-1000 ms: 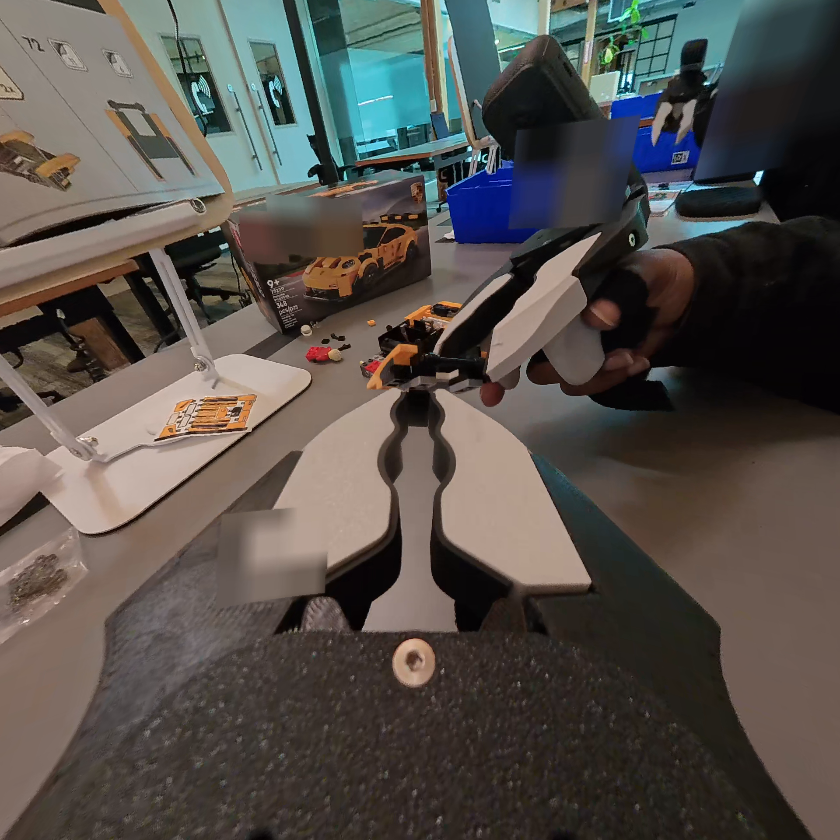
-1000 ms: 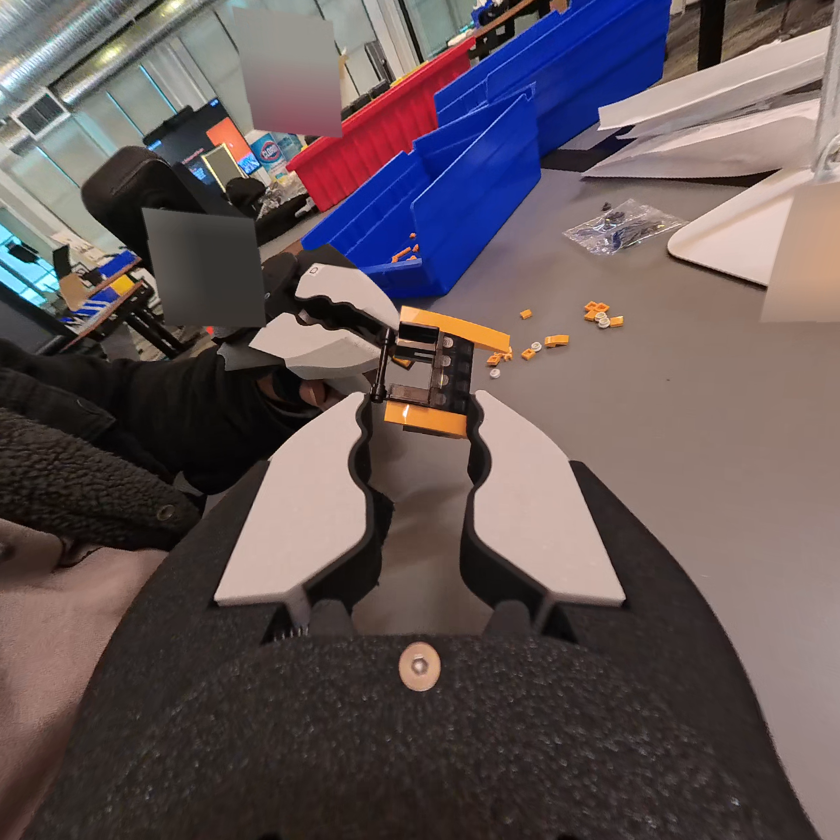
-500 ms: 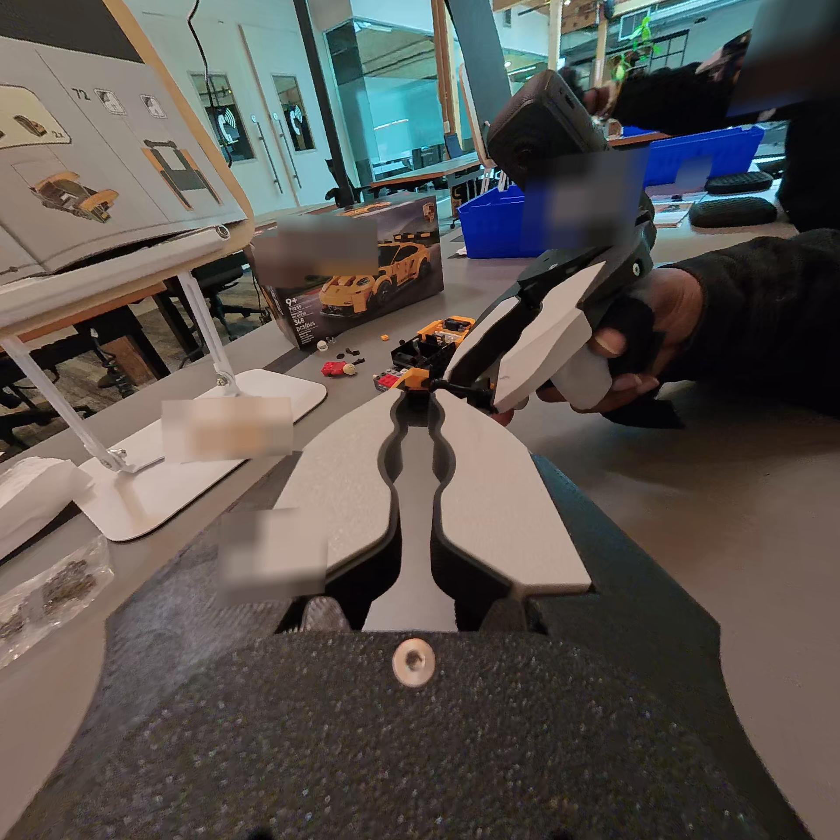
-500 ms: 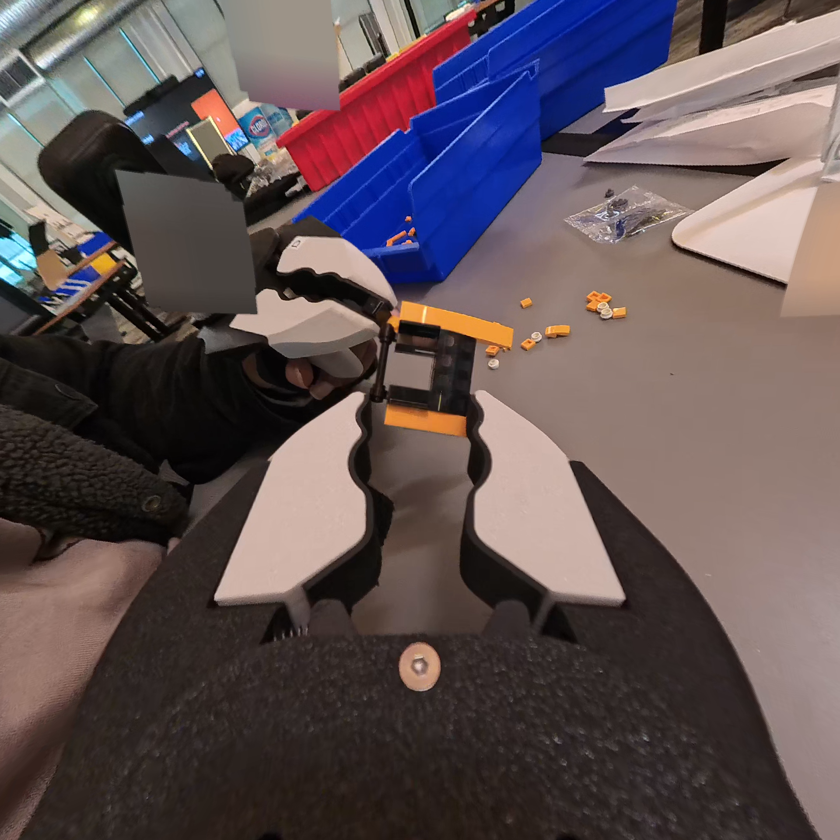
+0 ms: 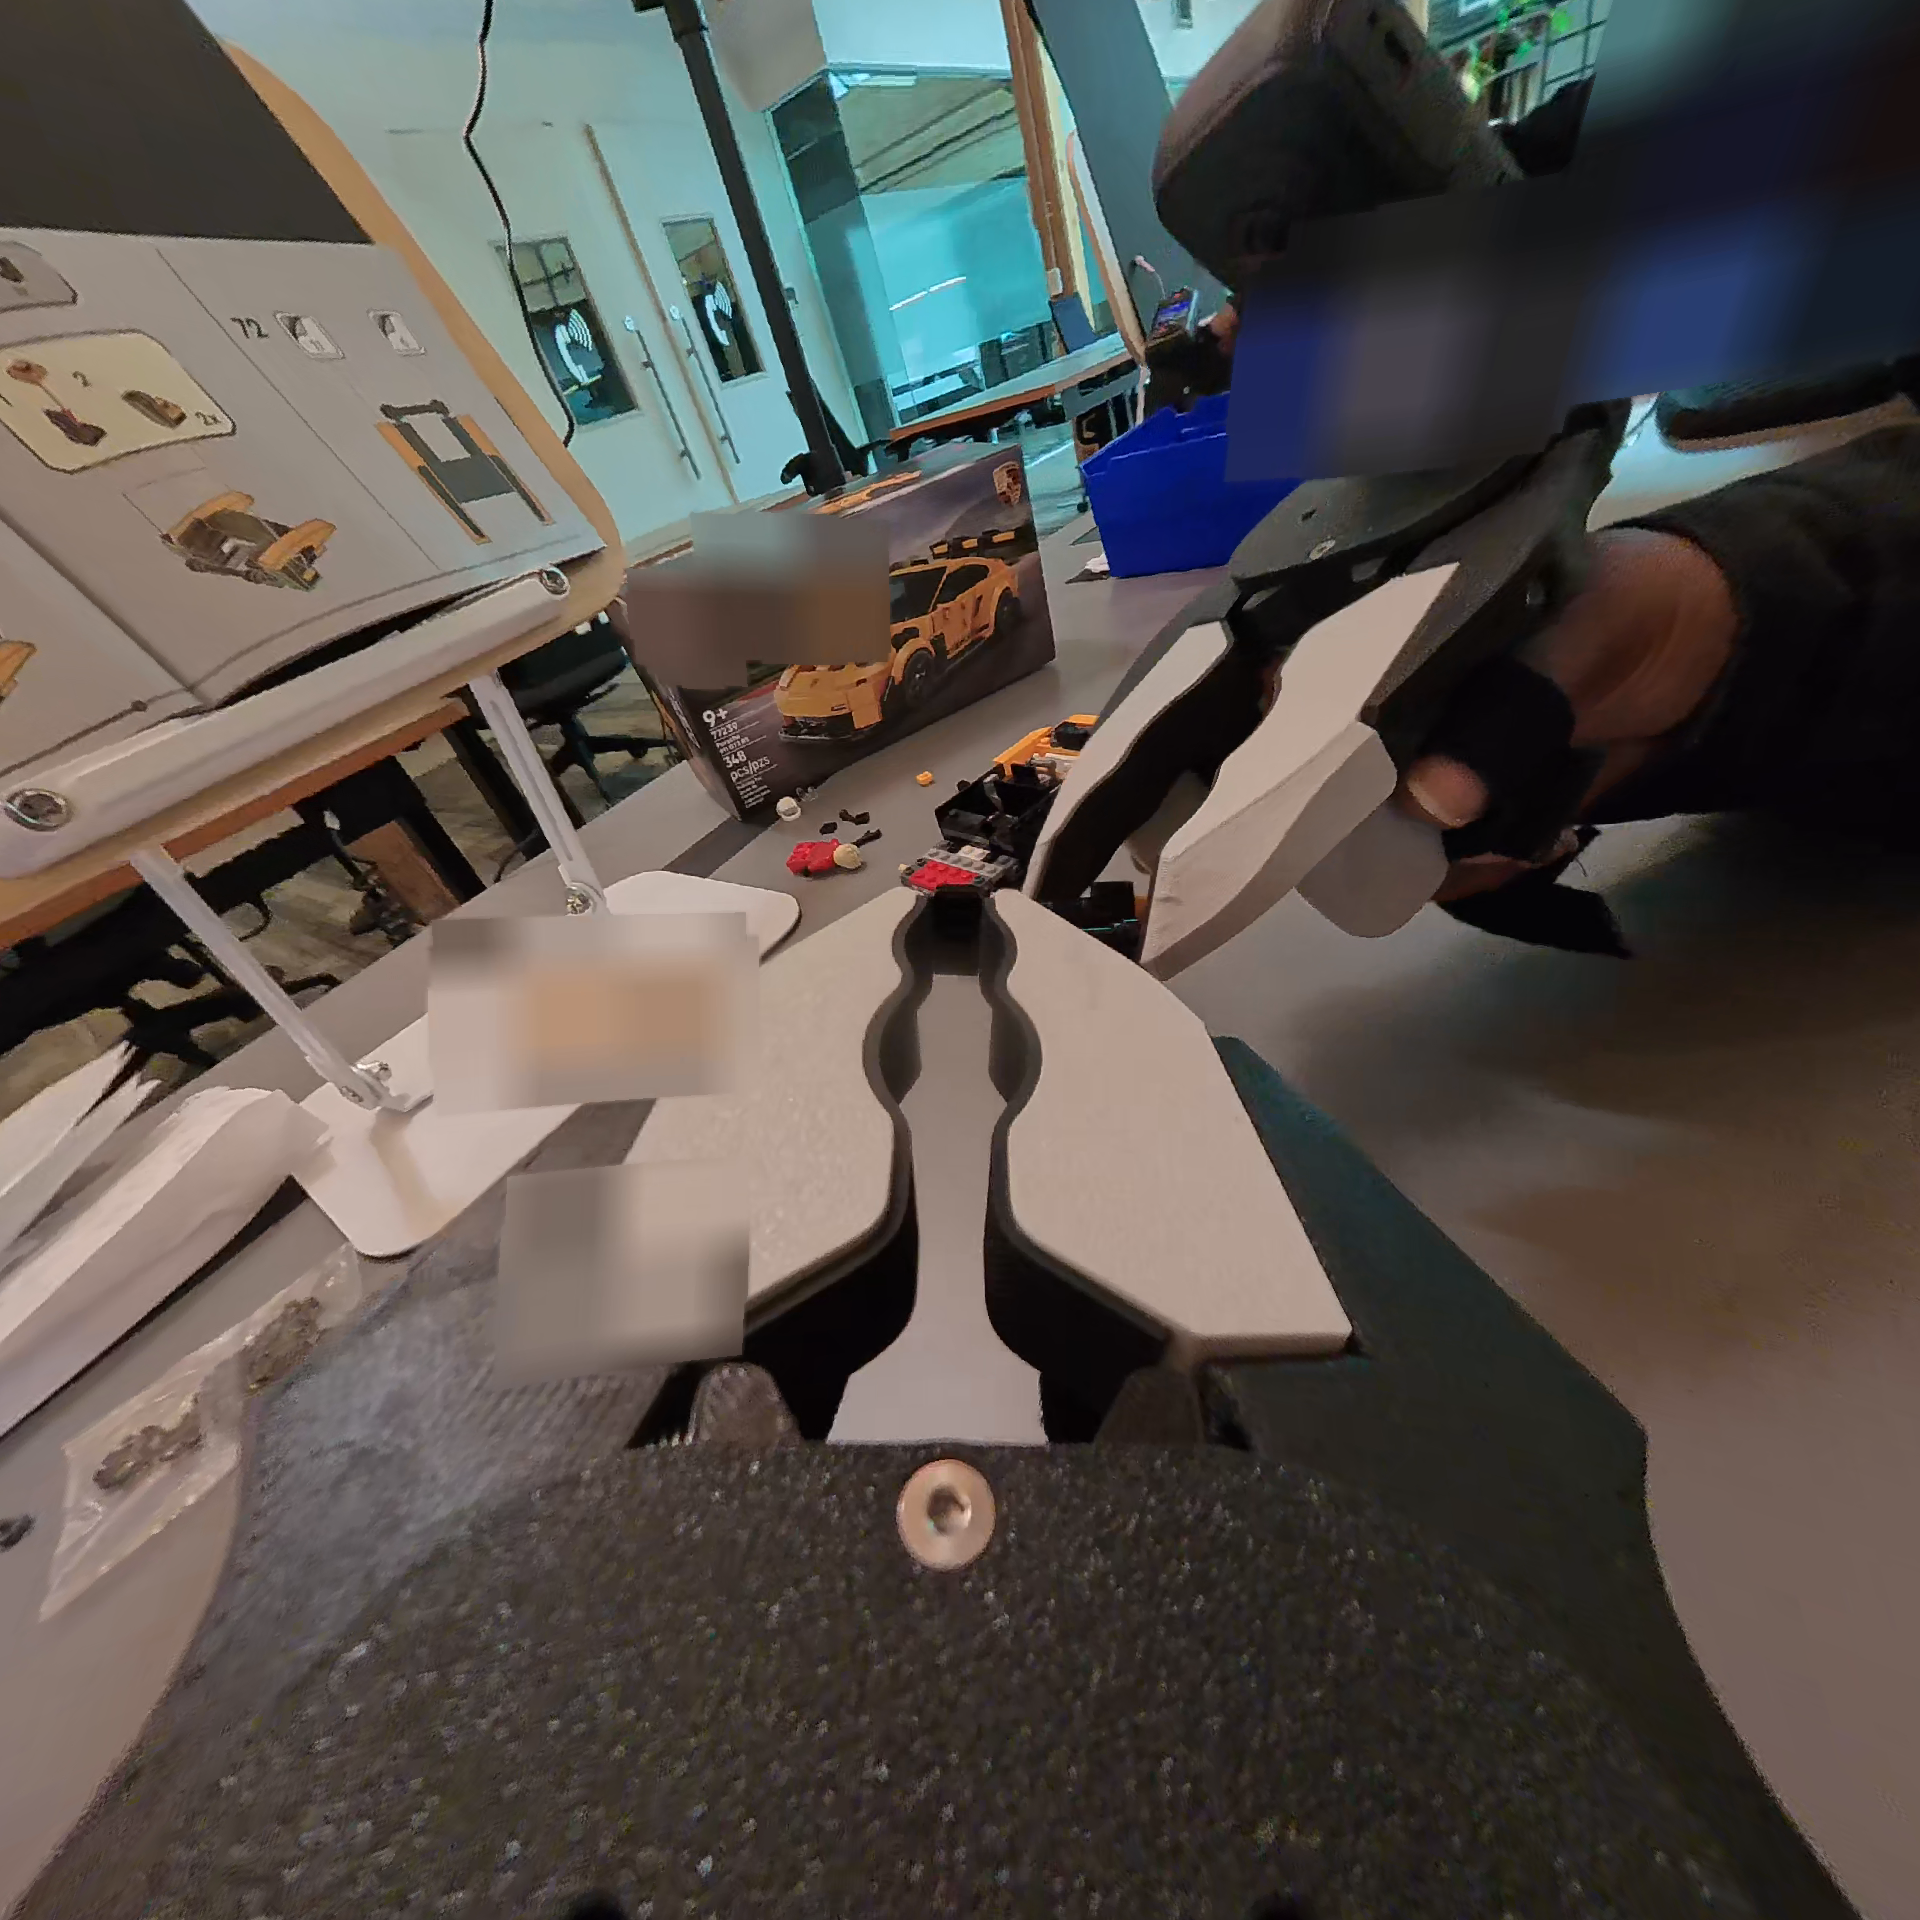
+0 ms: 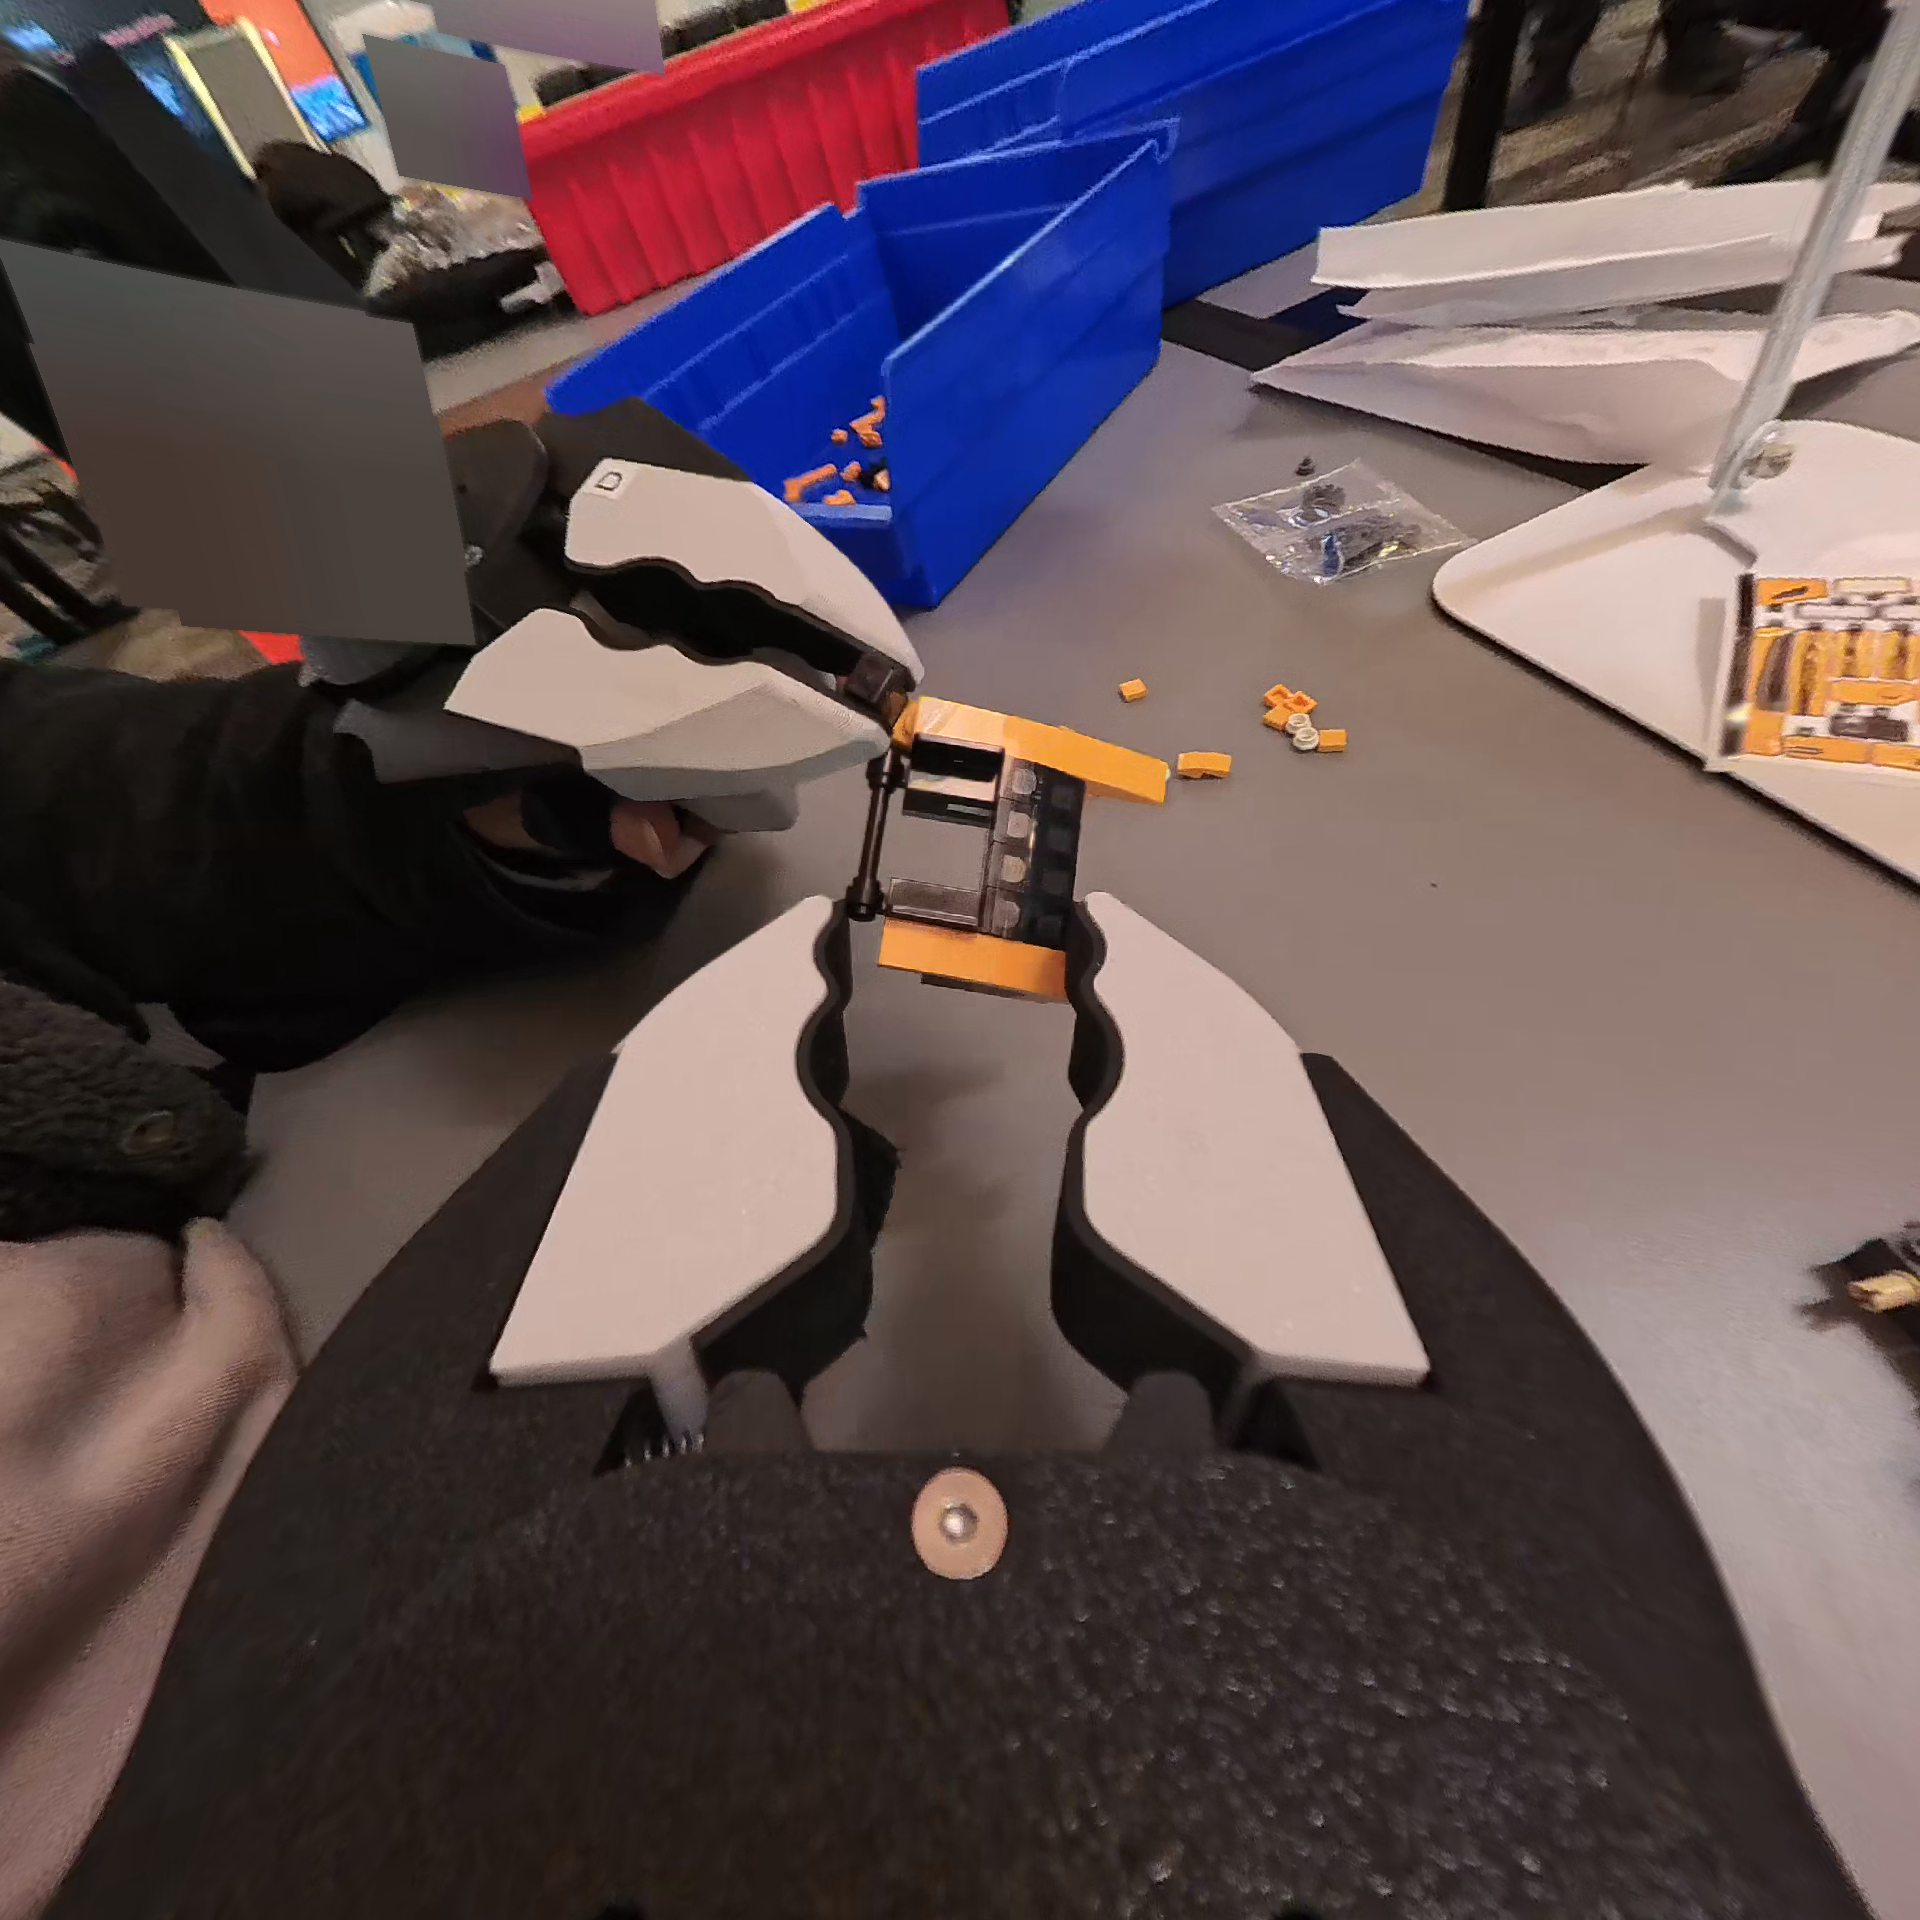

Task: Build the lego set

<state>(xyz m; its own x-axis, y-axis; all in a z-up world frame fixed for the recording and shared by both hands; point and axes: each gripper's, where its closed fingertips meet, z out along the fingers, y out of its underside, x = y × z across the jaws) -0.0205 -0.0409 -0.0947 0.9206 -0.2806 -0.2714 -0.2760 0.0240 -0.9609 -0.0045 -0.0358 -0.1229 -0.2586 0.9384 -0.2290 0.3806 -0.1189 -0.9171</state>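
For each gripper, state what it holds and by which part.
The right gripper clamps the orange-and-black lego assembly by its near orange end. The left gripper pinches a small black piece at the assembly's far corner.

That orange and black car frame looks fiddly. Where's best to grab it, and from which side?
Grip the orange and black frame across its near orange end, coming in from the near side along its length, as the right tool does. Those two side edges look straight and parallel, and this leaves the thin black bar and far corner free for the left tool and its small black piece.
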